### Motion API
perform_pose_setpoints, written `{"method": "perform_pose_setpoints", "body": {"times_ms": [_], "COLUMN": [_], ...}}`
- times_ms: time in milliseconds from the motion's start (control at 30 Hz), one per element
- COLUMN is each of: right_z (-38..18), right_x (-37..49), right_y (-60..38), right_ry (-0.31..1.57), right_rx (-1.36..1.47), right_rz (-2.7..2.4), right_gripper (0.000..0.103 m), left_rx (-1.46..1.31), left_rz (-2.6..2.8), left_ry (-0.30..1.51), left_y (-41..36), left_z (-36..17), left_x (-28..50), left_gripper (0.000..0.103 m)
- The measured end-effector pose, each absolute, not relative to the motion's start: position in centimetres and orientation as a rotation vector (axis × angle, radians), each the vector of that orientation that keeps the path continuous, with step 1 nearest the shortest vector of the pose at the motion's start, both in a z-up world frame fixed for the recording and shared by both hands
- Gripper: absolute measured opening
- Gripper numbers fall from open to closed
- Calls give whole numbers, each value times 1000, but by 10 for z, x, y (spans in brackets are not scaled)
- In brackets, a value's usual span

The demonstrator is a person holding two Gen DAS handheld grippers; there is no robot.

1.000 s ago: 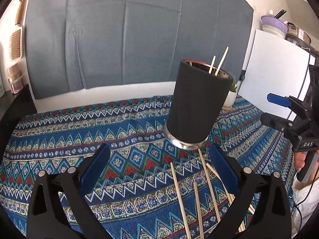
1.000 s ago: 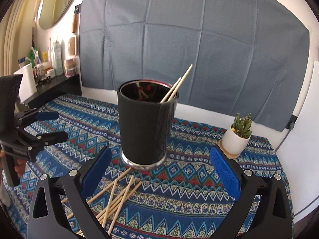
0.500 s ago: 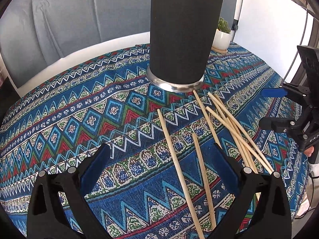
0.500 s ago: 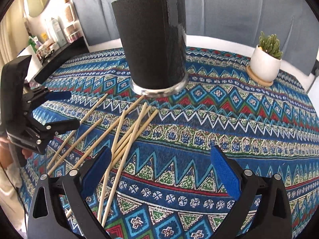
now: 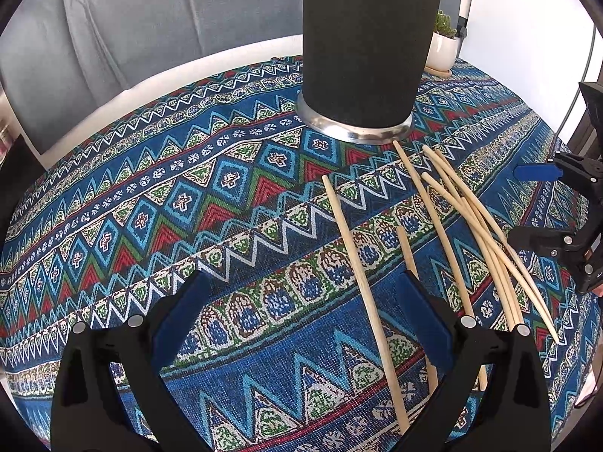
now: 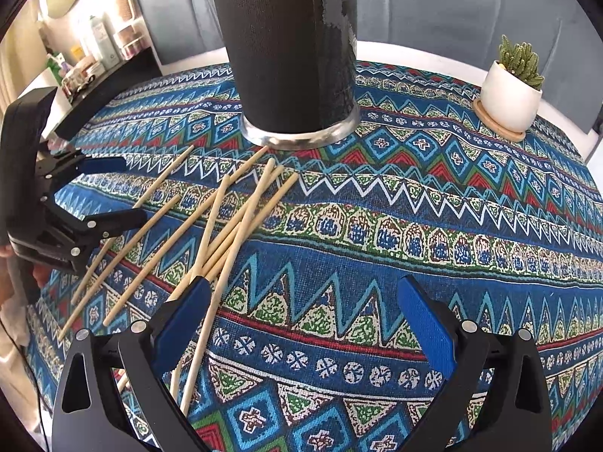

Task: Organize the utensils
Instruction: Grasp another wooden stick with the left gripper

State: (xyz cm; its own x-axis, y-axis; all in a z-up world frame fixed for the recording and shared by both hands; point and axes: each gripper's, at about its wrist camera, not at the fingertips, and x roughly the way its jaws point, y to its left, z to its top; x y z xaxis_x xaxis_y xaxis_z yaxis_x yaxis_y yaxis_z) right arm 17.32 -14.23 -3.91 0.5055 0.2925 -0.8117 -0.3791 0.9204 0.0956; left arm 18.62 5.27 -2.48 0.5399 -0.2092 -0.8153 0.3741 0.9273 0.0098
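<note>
A tall black utensil holder (image 5: 365, 45) with a metal base stands upright on the patterned tablecloth (image 5: 188, 196); it also shows in the right wrist view (image 6: 290, 45). Several wooden chopsticks (image 5: 452, 226) lie scattered on the cloth in front of it, also seen in the right wrist view (image 6: 211, 226). My left gripper (image 5: 301, 316) is open and empty, low over the cloth, with one chopstick running between its fingers. My right gripper (image 6: 301, 320) is open and empty, its left finger beside the chopstick pile.
A small cactus in a white pot (image 6: 512, 94) on a wooden coaster stands at the back right of the table. A grey curtain (image 5: 150, 19) hangs behind. A shelf with bottles (image 6: 94, 56) is at the left.
Both grippers have dropped lower and tilted down toward the cloth. The holder and chopsticks now loom larger and nearer. The holder's rim has gone out of view.
</note>
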Motion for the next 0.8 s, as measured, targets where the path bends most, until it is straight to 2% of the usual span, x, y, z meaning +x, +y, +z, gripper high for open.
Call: {"method": "perform_pose_setpoints", "body": {"times_ms": [267,800], "right_z": [-44,-49], "right_x": [165,170], "right_y": [-128,-144], "right_ry": [911,896], "right_rx": [-197,-154], "right_rz": [411,397], "right_gripper": [95,96], "left_rx": [190,187], "left_rz": [-350,-350], "left_ry": [917,917], "left_y": [53,53], "left_z": [-25,-26], "left_x": [185,185], "left_gripper": [98,99]}}
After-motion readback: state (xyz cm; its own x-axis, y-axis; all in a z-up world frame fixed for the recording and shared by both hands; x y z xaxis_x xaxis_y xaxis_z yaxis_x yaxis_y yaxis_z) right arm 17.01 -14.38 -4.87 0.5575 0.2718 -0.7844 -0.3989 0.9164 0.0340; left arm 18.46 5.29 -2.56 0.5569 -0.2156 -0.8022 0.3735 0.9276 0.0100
